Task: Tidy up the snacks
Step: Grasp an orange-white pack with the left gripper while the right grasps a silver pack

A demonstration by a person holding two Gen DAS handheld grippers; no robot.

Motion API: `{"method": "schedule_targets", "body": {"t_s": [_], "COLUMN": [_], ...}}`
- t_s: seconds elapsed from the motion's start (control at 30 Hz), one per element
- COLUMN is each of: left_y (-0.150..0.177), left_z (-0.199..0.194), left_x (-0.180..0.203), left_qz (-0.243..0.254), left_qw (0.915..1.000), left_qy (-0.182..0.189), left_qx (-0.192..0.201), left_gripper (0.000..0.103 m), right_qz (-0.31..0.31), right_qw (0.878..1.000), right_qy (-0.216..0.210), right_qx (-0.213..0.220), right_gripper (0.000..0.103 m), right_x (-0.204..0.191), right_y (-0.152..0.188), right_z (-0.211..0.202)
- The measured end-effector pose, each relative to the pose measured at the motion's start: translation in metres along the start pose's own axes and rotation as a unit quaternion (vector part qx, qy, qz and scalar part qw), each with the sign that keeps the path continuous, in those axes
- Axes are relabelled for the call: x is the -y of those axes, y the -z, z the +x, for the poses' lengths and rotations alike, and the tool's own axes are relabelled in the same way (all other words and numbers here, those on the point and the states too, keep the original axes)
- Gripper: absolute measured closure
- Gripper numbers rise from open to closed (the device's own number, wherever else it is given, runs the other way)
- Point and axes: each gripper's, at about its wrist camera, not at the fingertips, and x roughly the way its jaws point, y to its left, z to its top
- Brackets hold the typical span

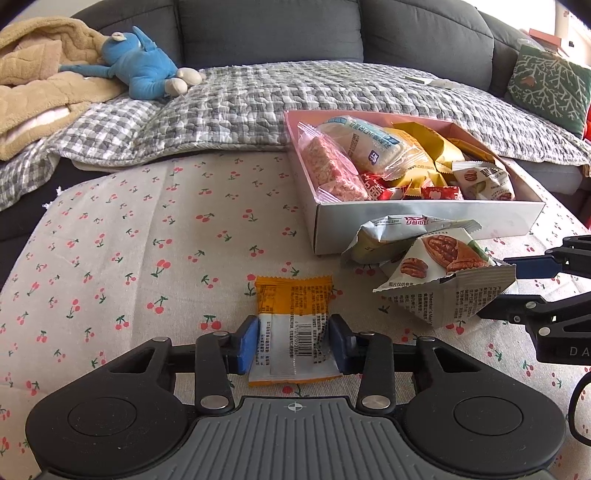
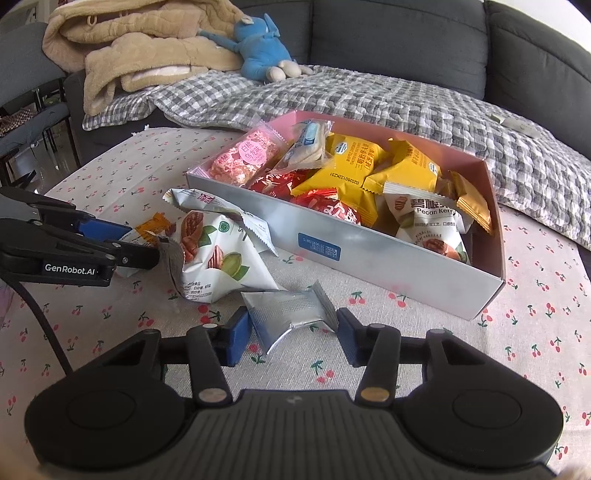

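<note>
On the cherry-print cloth my left gripper (image 1: 293, 341) is shut on an orange-and-white snack packet (image 1: 291, 306); both blue pads press its sides and it bows upward. Seen from the right wrist, that left gripper (image 2: 129, 240) is at the left with the orange packet (image 2: 153, 227) in its tips. My right gripper (image 2: 293, 328) is shut on a crumpled silver packet (image 2: 291, 314) just in front of the box. In the left wrist view the right gripper (image 1: 502, 290) enters from the right edge around this packet (image 1: 476, 295). Two pecan packets (image 2: 218, 251) lie loose between the grippers.
A white box with a pink inside (image 2: 369, 269) holds several snack packets in yellow, red and pink. Behind it a grey sofa (image 1: 269, 29) carries a checked quilt (image 1: 258, 99), a blue plush toy (image 1: 140, 70), a beige blanket (image 1: 40, 81) and a green cushion (image 1: 546, 85).
</note>
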Motion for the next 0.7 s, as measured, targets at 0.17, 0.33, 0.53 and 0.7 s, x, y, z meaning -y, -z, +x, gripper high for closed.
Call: {"method": "schedule_targets", "body": {"t_s": [0.17,0.33,0.53,0.7], "left_y": [0.0,-0.001,-0.004,-0.007], "left_z": [-0.001,-0.003,-0.008,-0.015], "left_x": [0.0,-0.001,-0.002,-0.004], "left_qz": [-0.004,-0.01,-0.014,-0.019], "left_qw": [1.0,0.9999,0.9999,0.9998], "left_qy": [0.002,0.002,0.006,0.008], "left_qx": [-0.004,-0.007,-0.003,0.001], "left_gripper": [0.066,0.066,0.066,0.066], "right_qz": [0.006,0.015,0.028,0.035], "right_qw": [1.0,1.0,1.0,0.999], "right_qy": [0.004,0.006,0.005,0.002], "right_qx": [-0.002,-0.002,0.004,0.008], "right_gripper": [0.064,0.068,0.069,0.069], "right_x": [0.002,0.004,0.009,0.012], "right_y": [0.0,-0.001,-0.002,-0.004], "right_z": [-0.002,-0.004,-0.01,-0.016]}}
